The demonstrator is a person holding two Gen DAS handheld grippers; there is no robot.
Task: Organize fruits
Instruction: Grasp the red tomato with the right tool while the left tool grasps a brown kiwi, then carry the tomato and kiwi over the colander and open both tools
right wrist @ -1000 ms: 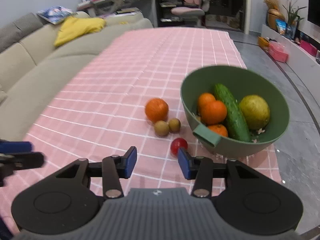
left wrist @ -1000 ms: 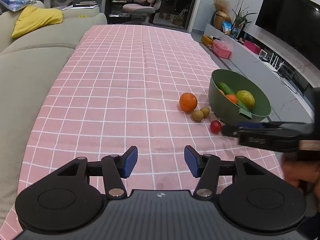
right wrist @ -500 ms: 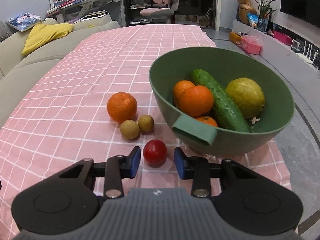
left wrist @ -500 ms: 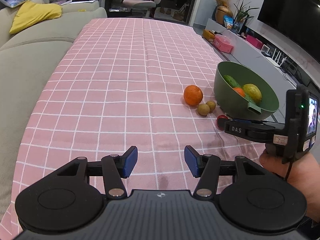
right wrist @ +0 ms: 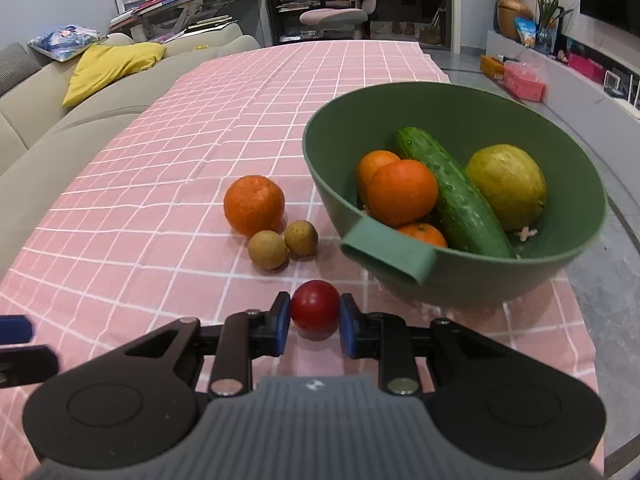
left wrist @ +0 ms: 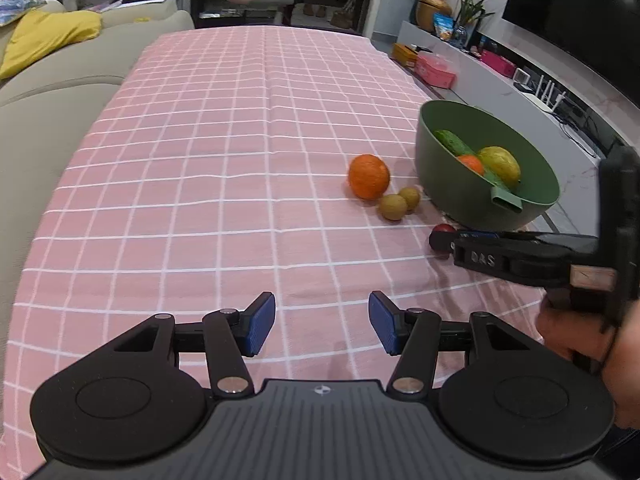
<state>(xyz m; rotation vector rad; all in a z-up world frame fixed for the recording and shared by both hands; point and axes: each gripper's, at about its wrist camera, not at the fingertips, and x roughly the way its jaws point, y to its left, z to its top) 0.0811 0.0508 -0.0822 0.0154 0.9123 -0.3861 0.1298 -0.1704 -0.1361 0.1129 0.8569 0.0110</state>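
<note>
Black claw [right wrist: 315,324], blue pads [right wrist: 283,322], seemingly "DAS"-marked.

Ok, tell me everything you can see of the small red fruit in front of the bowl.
The small red fruit is round, smooth and glossy, with a small highlight on top; it looks like a cherry tomato, though I can't be sure. It rests on the pink checked tablecloth, in front of the green bowl and apart from it. It sits between the blue pads of the right hand-held gripper, which appear to touch both its sides. The left wrist view shows only its top edge.
</note>
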